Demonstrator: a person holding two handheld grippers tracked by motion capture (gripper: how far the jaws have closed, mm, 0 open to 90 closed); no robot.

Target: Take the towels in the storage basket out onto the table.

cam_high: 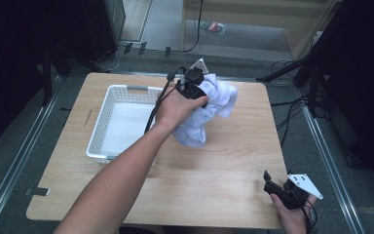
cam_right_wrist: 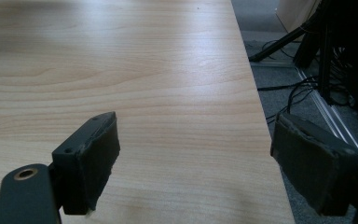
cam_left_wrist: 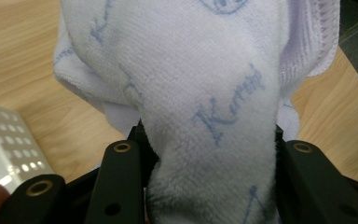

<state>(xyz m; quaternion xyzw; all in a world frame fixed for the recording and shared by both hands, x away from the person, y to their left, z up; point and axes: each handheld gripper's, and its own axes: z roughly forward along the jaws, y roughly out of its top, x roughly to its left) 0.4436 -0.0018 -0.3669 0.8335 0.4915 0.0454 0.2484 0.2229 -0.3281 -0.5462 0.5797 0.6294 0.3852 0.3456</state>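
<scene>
Left gripper (cam_high: 202,95) clamps the white towel (cam_left_wrist: 205,93) (blue script, unreadable); right gripper (cam_right_wrist: 196,158) jaws wide apart

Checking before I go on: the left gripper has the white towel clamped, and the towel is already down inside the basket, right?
Not quite. The left gripper does clamp the towel, but the high view shows it held up over the table, beside the basket, not inside it.

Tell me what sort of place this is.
Probably a lab or recording studio rather than a home. A bare wooden table stands on grey carpet, dark stand legs and loose cables surround it, and the left hand-held gripper holds a white towel beside a white basket.
</scene>
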